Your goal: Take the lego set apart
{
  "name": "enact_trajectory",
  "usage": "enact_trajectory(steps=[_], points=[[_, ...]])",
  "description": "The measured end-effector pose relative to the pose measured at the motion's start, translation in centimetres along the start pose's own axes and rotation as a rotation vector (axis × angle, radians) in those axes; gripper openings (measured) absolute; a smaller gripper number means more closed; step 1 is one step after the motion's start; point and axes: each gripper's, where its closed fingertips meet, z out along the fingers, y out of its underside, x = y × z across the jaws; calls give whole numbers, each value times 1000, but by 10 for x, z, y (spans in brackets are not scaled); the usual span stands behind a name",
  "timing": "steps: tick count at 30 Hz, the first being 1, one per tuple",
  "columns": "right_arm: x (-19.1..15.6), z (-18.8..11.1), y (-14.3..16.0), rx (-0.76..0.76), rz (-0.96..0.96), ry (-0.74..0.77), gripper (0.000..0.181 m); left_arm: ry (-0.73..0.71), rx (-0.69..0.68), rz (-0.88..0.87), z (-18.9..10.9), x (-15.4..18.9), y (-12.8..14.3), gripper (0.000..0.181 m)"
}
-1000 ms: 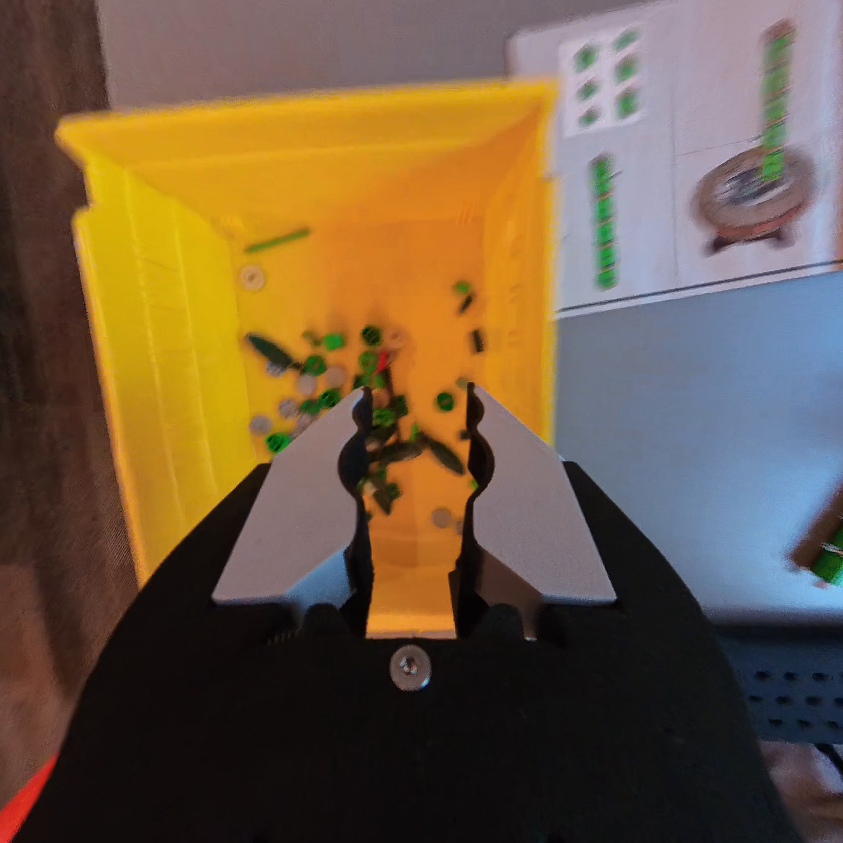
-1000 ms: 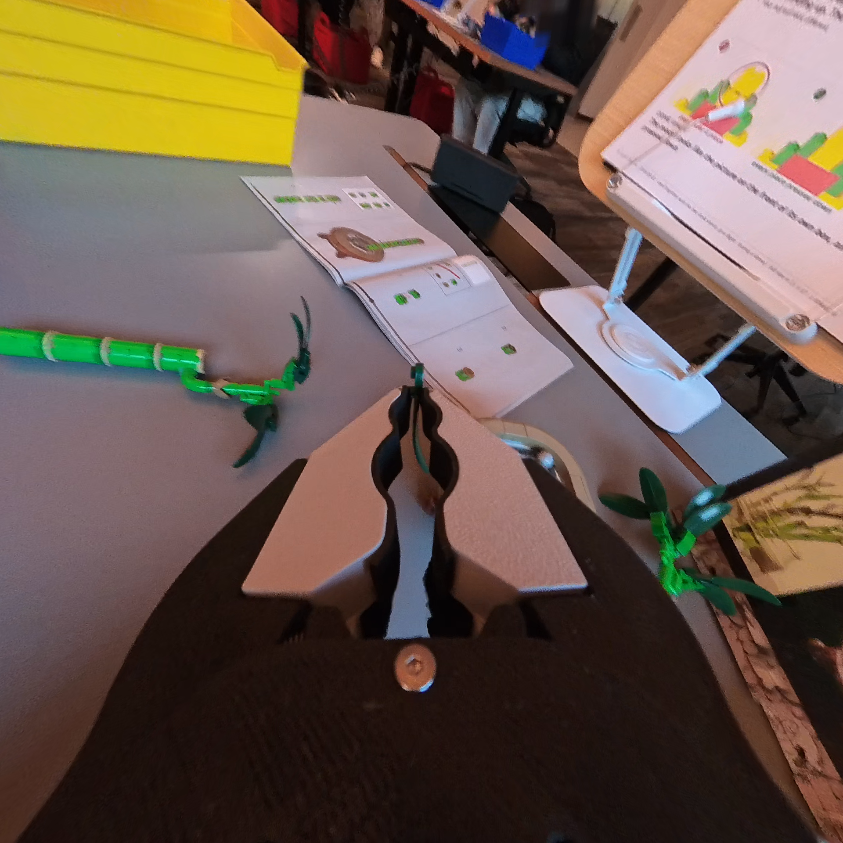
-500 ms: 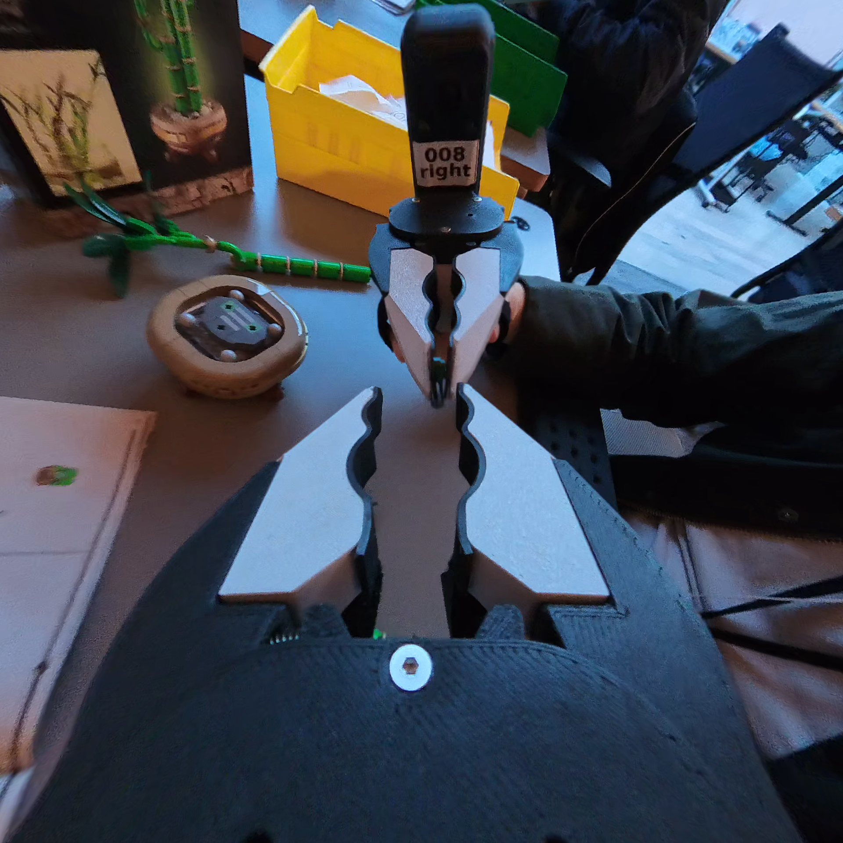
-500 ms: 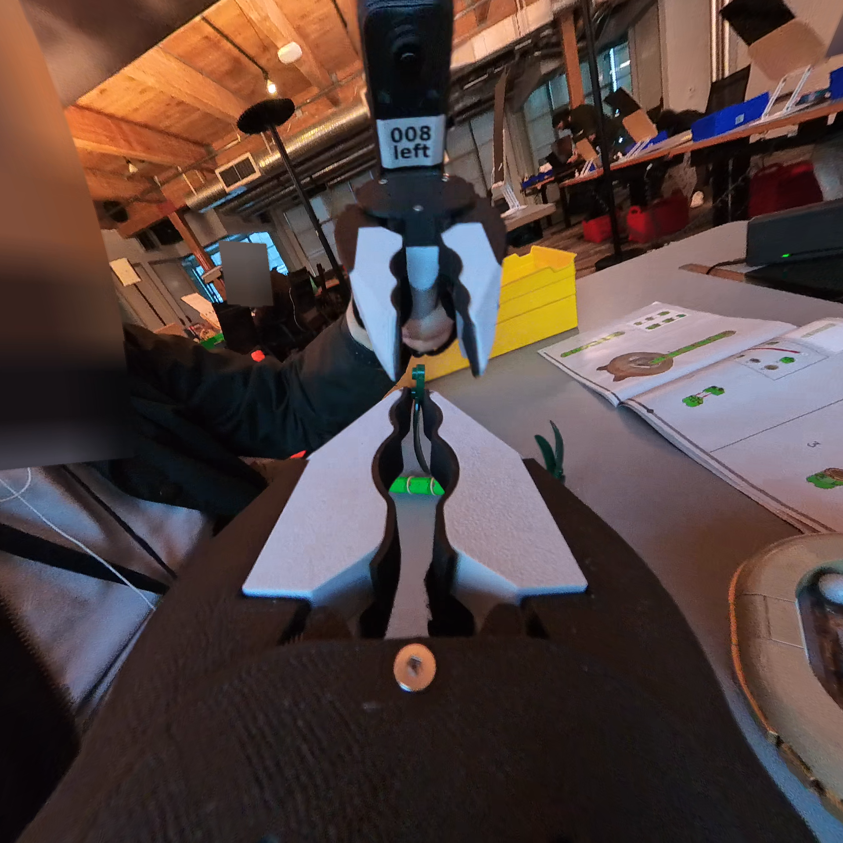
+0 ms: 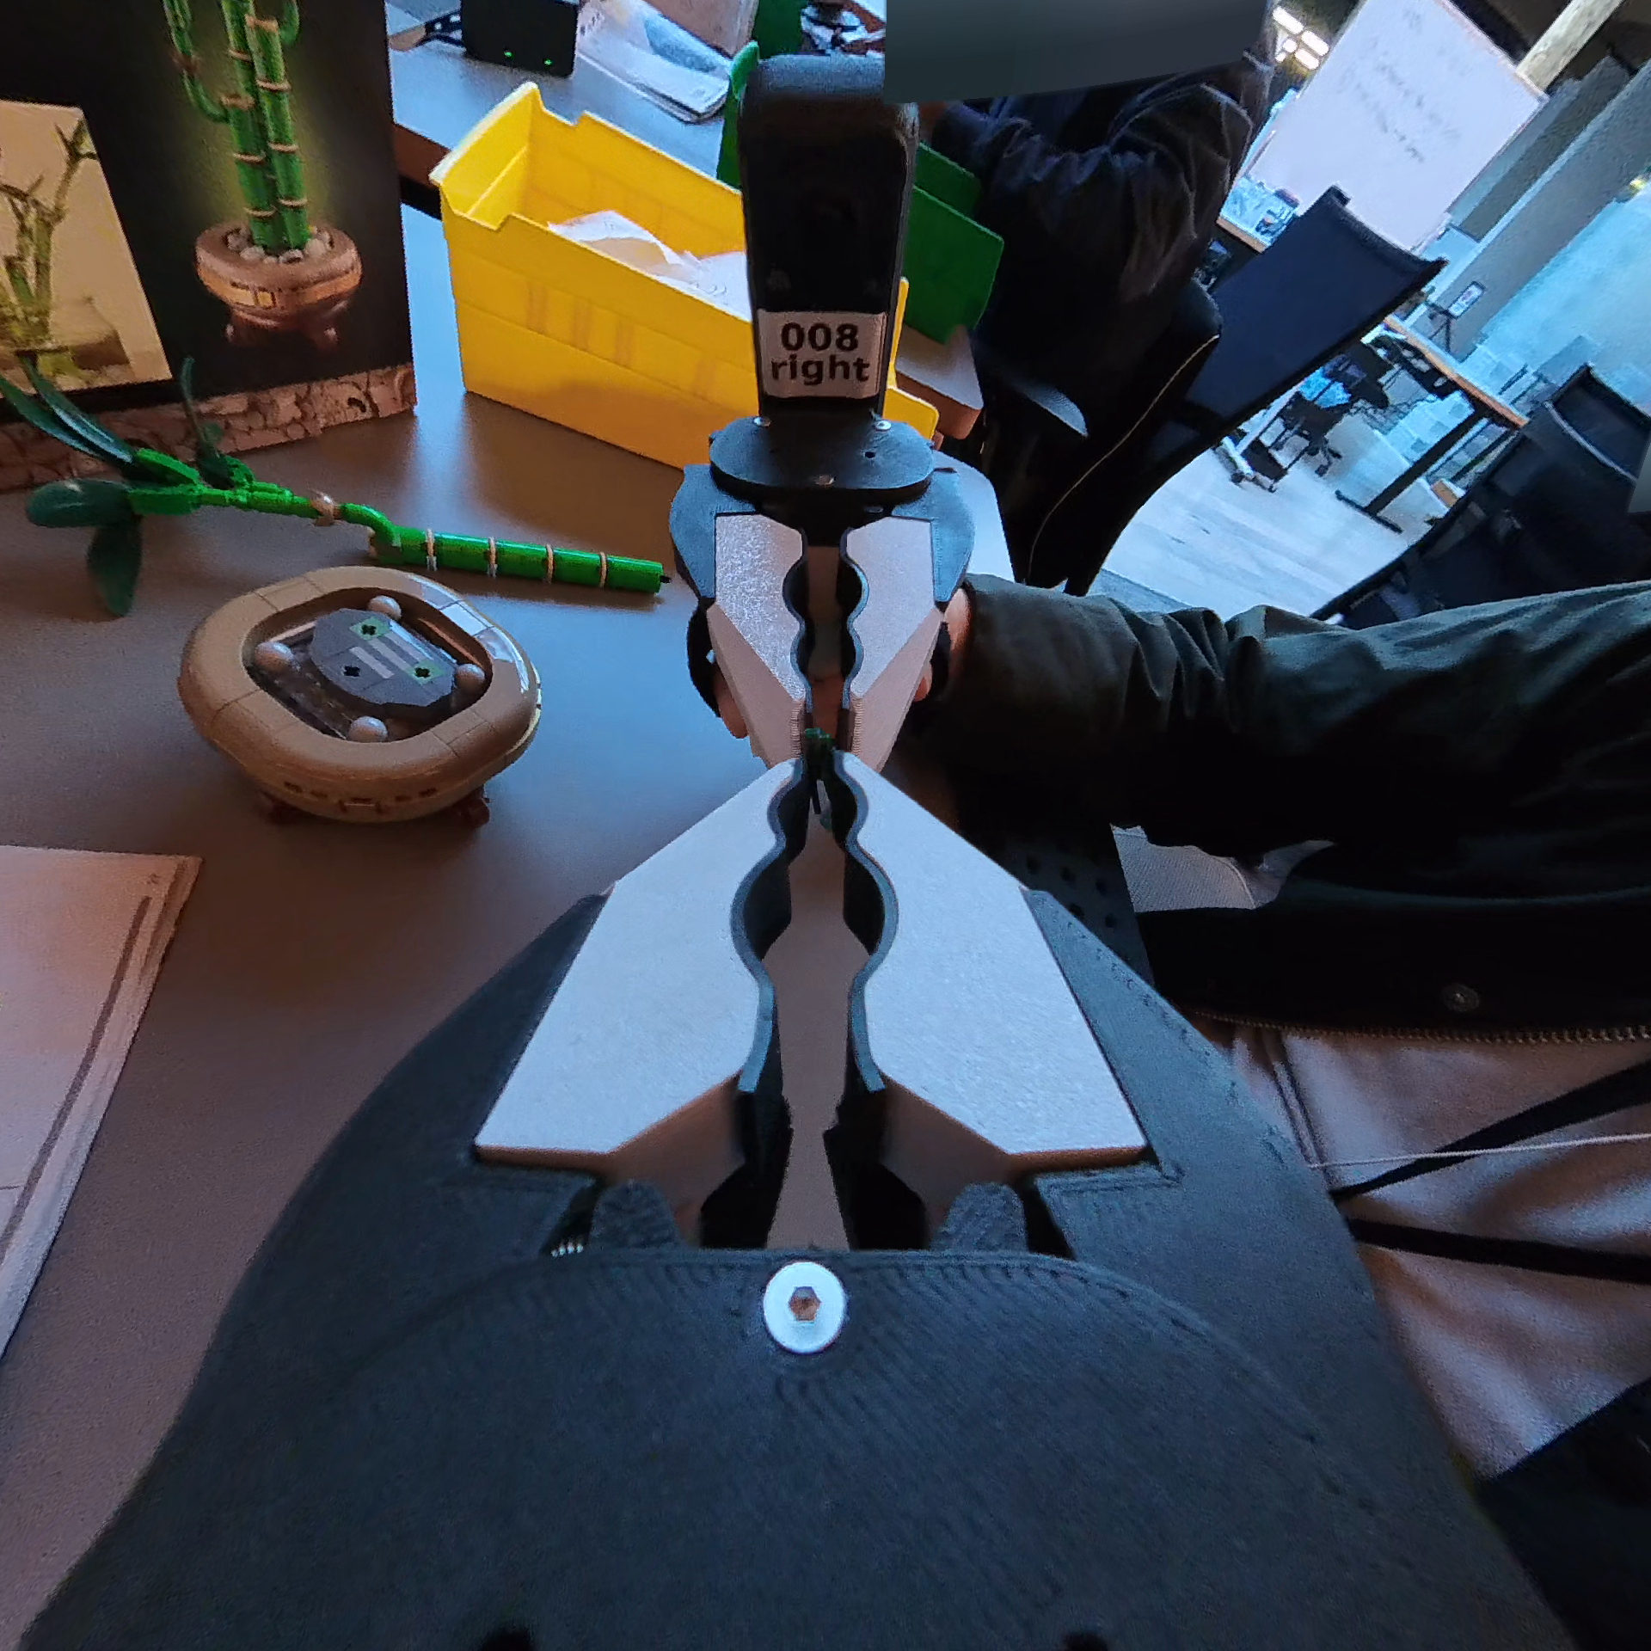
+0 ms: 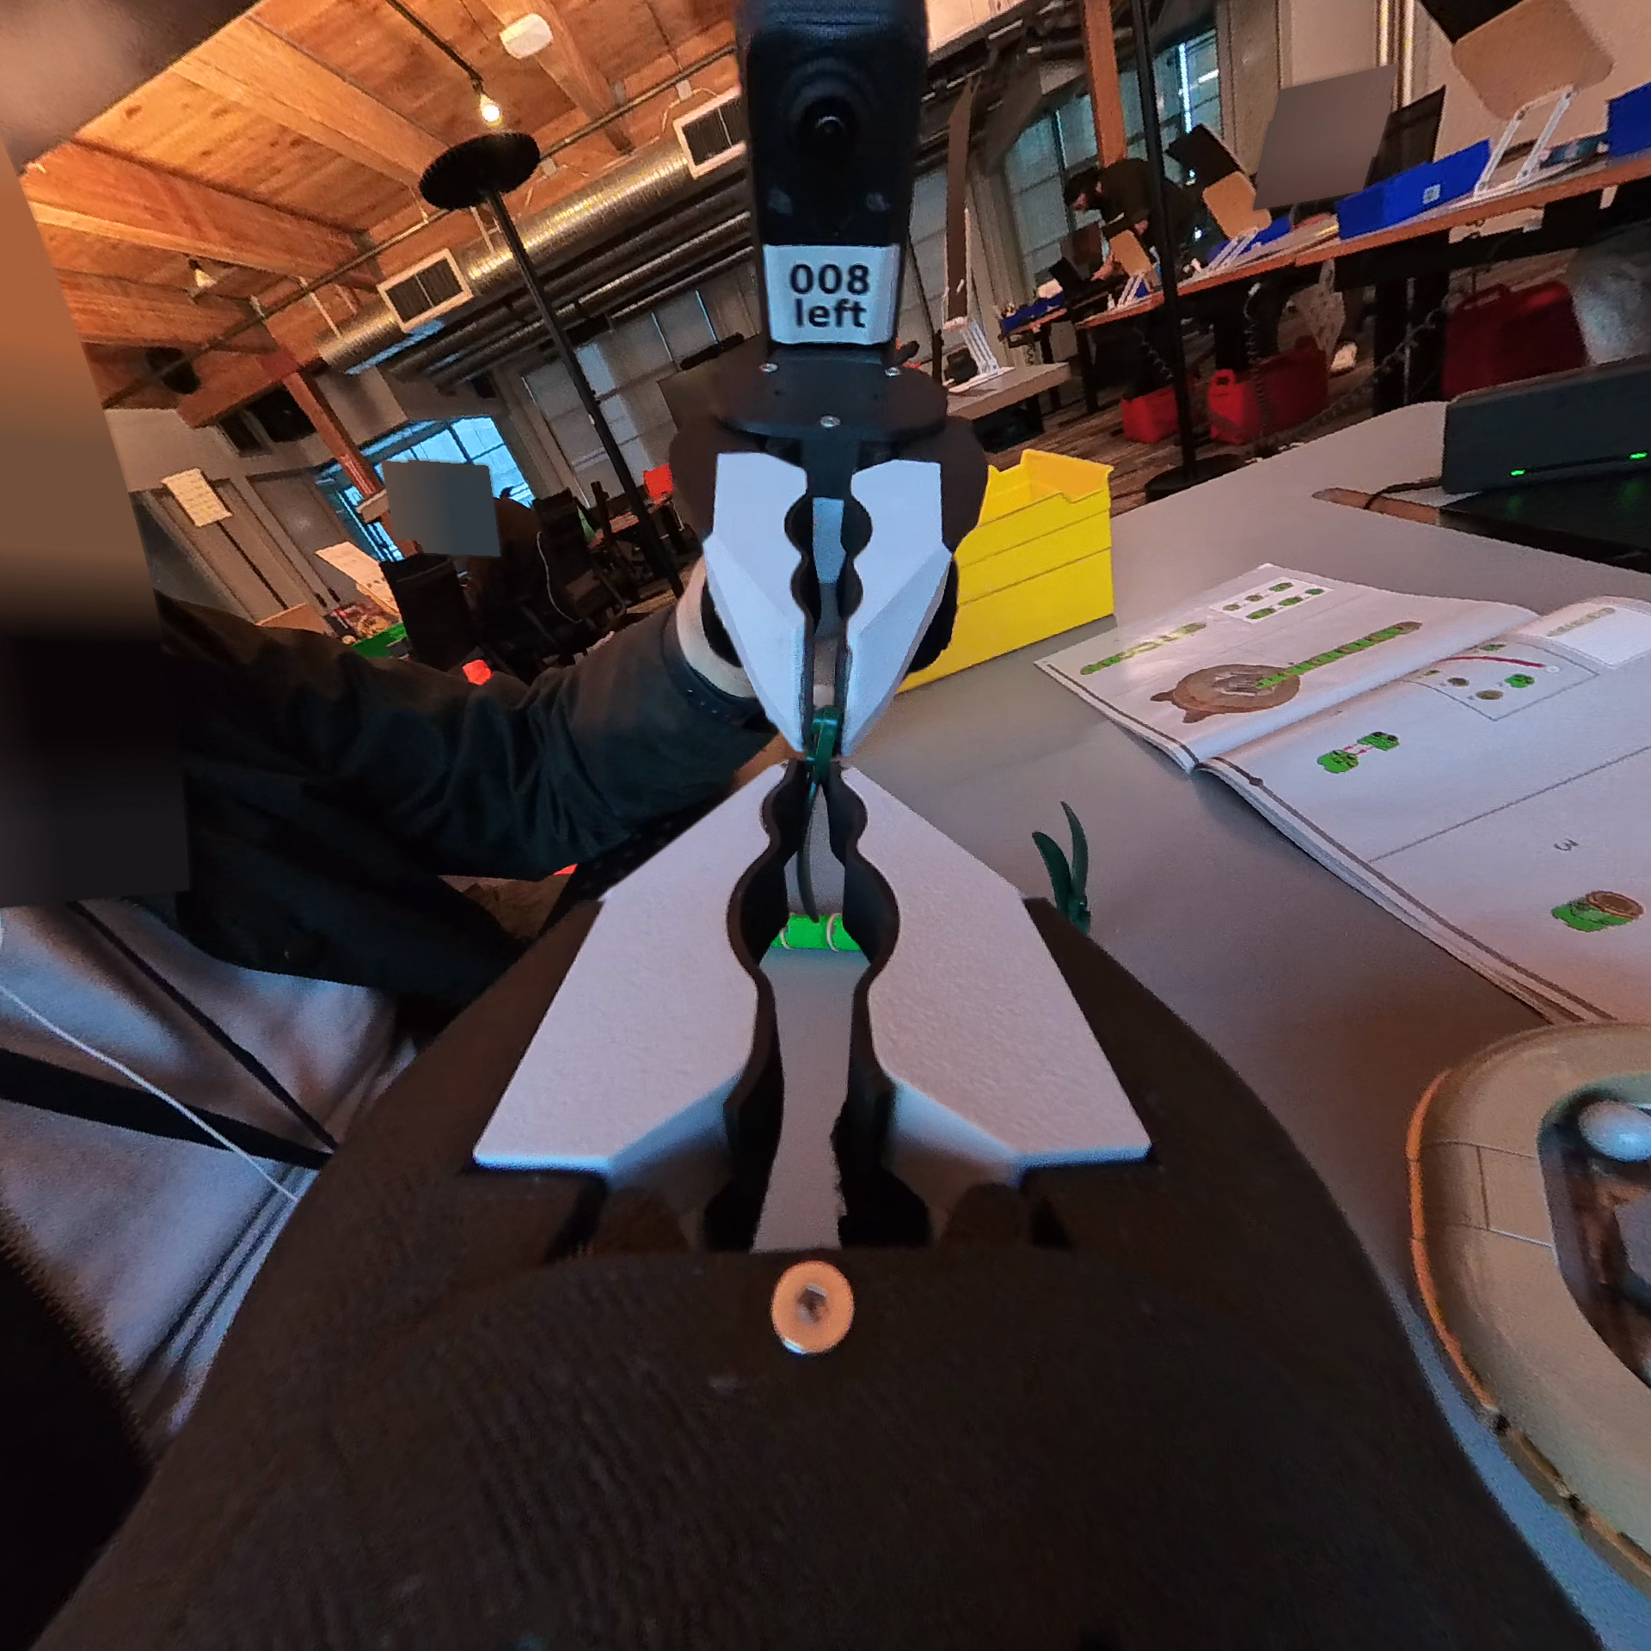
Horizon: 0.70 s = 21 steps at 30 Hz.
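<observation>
Grippers meet tip to tip above the grey surface (image 5: 295, 938): we pinch a small dark green plastic leaf piece (image 6: 820, 734) in both the left hand-held gripper (image 5: 815, 779) and the right hand-held gripper (image 6: 815, 775), likely so opposite pulls separate it

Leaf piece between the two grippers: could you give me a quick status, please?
Left gripper and right gripper tip to tip, both shut on the dark green leaf piece. Piece held above the table. Nothing in the way.

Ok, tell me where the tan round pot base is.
In the left wrist view the tan pot base sits on the table left of both grippers, just in front of the green bamboo stalk.
</observation>
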Motion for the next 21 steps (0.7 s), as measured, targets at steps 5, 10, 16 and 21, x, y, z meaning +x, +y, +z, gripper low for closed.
enact_trajectory(steps=[5, 10, 16, 21], points=[[0, 0, 0, -7, 0, 10, 2, 39, 22, -42, -1, 0, -1, 3], [1, 2, 3, -27, -7, 18, 2, 70, 42, -91, 0, 0, -3, 18], [8, -2, -6, 33, -40, 65, 28, -30, 85, -70, -15, -16, -11, 3], [25, -21, -23, 133, -59, 160, 33, 114, 278, -268, -57, -17, -39, 2]])
